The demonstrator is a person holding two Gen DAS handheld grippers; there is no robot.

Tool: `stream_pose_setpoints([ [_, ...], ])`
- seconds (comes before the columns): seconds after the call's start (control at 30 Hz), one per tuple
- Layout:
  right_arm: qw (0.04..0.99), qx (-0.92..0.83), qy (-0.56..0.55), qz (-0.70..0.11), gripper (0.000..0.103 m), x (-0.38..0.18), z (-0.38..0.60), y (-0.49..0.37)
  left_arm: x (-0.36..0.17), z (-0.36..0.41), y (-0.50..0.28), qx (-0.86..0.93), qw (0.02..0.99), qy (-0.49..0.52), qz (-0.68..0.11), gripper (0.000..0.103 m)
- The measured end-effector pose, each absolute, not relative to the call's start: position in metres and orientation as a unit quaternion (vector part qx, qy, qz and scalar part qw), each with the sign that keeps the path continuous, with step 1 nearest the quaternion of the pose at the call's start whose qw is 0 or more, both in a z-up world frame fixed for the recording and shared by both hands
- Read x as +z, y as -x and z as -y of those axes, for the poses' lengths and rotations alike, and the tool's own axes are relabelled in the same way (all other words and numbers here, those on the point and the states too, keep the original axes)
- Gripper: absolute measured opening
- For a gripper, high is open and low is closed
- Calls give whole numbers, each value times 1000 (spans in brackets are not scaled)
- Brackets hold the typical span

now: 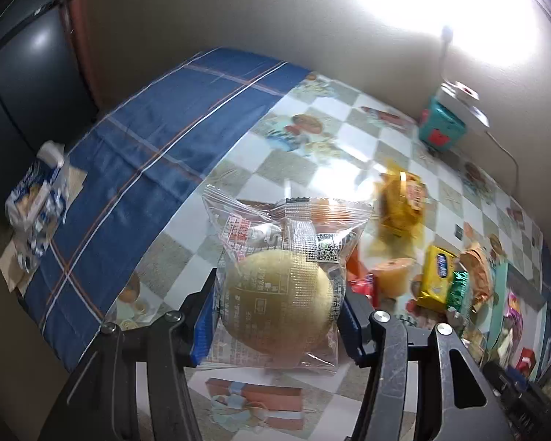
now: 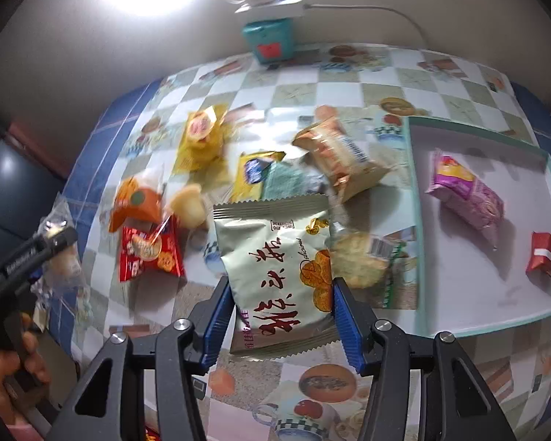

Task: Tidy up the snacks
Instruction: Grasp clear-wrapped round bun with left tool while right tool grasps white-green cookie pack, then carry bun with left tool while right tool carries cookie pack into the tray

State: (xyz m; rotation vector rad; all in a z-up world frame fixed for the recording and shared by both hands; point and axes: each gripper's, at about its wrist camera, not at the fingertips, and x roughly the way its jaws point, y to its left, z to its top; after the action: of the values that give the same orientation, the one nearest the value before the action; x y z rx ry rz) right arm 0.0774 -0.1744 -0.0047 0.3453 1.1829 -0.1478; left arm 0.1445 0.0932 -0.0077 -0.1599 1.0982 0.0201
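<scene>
My left gripper (image 1: 275, 316) is shut on a clear-wrapped round yellow cake (image 1: 275, 294) and holds it above the table. The left gripper also shows at the left of the right wrist view (image 2: 55, 235), with the packet in it. My right gripper (image 2: 281, 316) is shut on a pale green snack bag (image 2: 275, 268) with red characters, lifted over the table. A pile of snacks lies behind it: a red packet (image 2: 150, 253), an orange packet (image 2: 136, 205), a yellow packet (image 2: 202, 139), a tan biscuit pack (image 2: 341, 154). A white tray (image 2: 459, 294) at right holds a purple packet (image 2: 466, 194) and a small red packet (image 2: 545, 257).
The table has a checkered plastic cover (image 2: 312, 84) over a blue plaid cloth (image 1: 147, 147). A teal box (image 2: 270, 42) with a white power strip on top stands against the wall. A blue-white packet (image 1: 36, 198) lies at the far left edge in the left wrist view.
</scene>
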Motion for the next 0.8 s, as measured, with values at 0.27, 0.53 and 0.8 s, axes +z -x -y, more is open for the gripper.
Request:
stream_pose_setpoints([
  [0.27, 811, -147, -190, -534, 56, 0, 231, -65, 2, -41, -137, -49, 851, 52, -521, 58],
  [0.53, 798, -222, -213, -518, 56, 3, 292, -46, 16, 38, -126, -113, 857, -7, -503, 58],
  [0.8, 787, -270, -219, -510, 56, 2, 331, -28, 21, 114, -110, -176, 849, -42, -497, 58],
])
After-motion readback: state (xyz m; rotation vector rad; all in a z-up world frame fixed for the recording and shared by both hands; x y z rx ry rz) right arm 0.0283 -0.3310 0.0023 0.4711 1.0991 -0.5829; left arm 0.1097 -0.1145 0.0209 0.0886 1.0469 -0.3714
